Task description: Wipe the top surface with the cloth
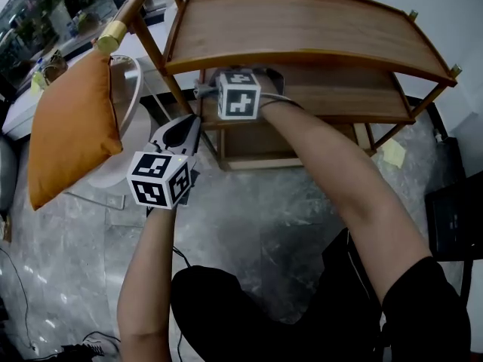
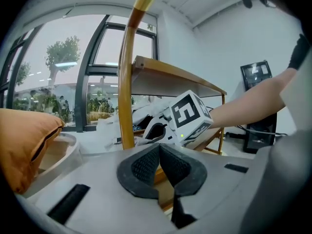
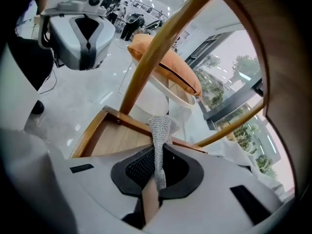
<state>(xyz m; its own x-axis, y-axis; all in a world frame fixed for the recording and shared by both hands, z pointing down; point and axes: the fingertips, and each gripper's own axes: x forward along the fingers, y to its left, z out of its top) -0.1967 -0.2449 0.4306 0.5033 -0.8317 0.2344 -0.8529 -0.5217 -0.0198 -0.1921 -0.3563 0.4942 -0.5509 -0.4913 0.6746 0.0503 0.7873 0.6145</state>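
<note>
Right gripper pinching grey cloth tight, reaching in below top surface, cloth not yet touching it. Left gripper hanging aside, jaws together, empty, probably giving room.

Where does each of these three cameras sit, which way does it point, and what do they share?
Head view: on the person's head, looking steeply down at the wooden shelf; the left forearm and right forearm show.
Left gripper view: rides the left gripper, facing the shelf's side; its shut fingers and the right forearm show.
Right gripper view: rides the right gripper, below the shelf's top board; its fingers pinch a grey cloth.
Shared: all three show the orange cushion.
</note>
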